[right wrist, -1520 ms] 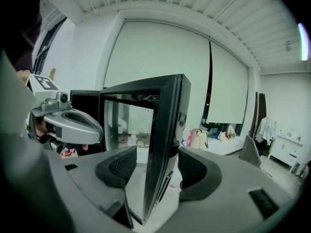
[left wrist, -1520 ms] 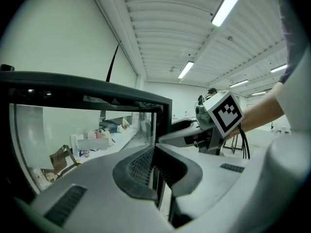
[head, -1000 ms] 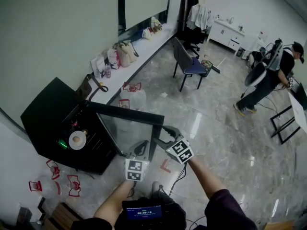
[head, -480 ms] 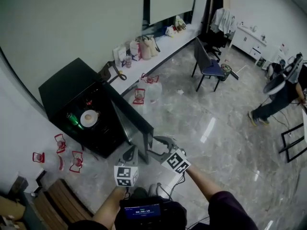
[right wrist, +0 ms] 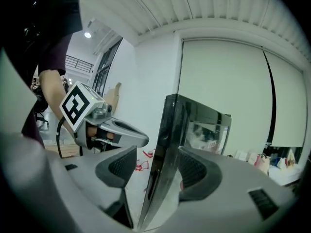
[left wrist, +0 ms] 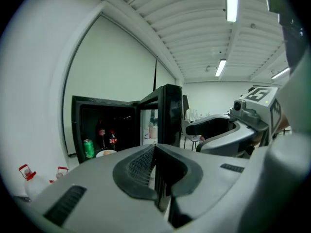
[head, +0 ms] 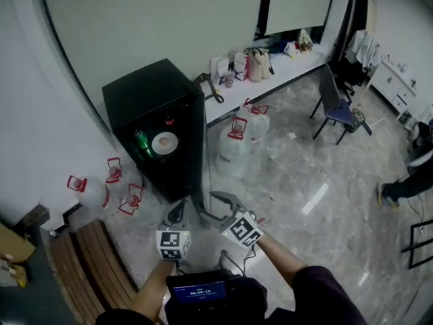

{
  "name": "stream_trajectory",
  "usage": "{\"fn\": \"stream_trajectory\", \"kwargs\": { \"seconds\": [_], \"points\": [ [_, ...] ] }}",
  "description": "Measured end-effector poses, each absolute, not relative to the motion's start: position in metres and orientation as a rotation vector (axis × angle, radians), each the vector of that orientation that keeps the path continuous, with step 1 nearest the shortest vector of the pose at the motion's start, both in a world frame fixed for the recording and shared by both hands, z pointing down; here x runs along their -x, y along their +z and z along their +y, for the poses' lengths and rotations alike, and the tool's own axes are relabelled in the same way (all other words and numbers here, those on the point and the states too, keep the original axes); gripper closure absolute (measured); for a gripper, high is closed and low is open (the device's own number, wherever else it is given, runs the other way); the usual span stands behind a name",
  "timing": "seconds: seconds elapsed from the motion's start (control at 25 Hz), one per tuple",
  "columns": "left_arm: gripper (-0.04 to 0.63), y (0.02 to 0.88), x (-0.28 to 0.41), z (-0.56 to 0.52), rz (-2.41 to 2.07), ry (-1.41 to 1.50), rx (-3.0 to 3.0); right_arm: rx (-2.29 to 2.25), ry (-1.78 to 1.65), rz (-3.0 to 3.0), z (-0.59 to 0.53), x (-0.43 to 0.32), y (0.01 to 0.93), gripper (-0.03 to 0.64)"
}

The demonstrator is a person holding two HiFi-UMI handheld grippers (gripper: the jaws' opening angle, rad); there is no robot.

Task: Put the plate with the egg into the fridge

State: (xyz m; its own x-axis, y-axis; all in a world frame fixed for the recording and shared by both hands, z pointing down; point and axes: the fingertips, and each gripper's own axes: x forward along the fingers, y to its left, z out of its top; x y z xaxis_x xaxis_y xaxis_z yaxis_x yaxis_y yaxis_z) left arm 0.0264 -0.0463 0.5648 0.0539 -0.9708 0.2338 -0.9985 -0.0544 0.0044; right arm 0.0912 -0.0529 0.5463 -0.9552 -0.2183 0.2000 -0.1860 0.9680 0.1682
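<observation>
The black fridge (head: pixel 152 97) stands open against the wall, its glass door (head: pixel 199 156) swung out and seen edge-on from the head view. The plate with the egg (head: pixel 164 142) sits inside on a shelf, just beside a green can (head: pixel 141 141); two cola bottles (left wrist: pixel 107 139) stand further back. The right gripper (right wrist: pixel 158 169) straddles the door's free edge. Its jaws are wide apart with the door panel between them, and the left pad (right wrist: pixel 119 166) is clear of it. The left gripper (head: pixel 177 212) hovers just beside the right one, near the door's lower part. Its jaws are closed together with nothing between them. Water jugs (head: pixel 237 141) with red handles stand on the marble floor (head: pixel 304 181) past the door.
</observation>
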Motion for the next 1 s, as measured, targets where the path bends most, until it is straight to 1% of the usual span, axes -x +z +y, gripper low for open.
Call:
{"fn": "stream_trajectory", "kwargs": {
  "seconds": [0.2, 0.24, 0.32, 0.56, 0.6, 1.0],
  "points": [
    [0.586, 0.55, 0.022, -0.027, -2.14, 0.237, -2.097, -0.267, -0.183, -2.955, -0.043, -0.037, 0.538, 0.346],
    [0.586, 0.549, 0.031, -0.024, -2.155, 0.235, -2.09, -0.267, -0.179, -2.968, -0.04, -0.026, 0.537, 0.369],
    [0.586, 0.548, 0.046, -0.017, -2.183, 0.237, -2.079, -0.274, -0.184, -2.989, -0.035, -0.01, 0.536, 0.45],
    [0.586, 0.54, 0.072, -0.008, -2.214, 0.225, -2.059, -0.325, -0.2, -3.017, -0.028, 0.015, 0.53, 0.599],
    [0.586, 0.539, 0.074, -0.008, -2.217, 0.223, -2.059, -0.327, -0.201, -3.017, -0.027, 0.018, 0.53, 0.607],
    [0.586, 0.541, 0.07, -0.006, -2.202, 0.214, -2.086, -0.351, -0.179, -3.021, -0.019, 0.023, 0.52, 0.607]
  ]
}}
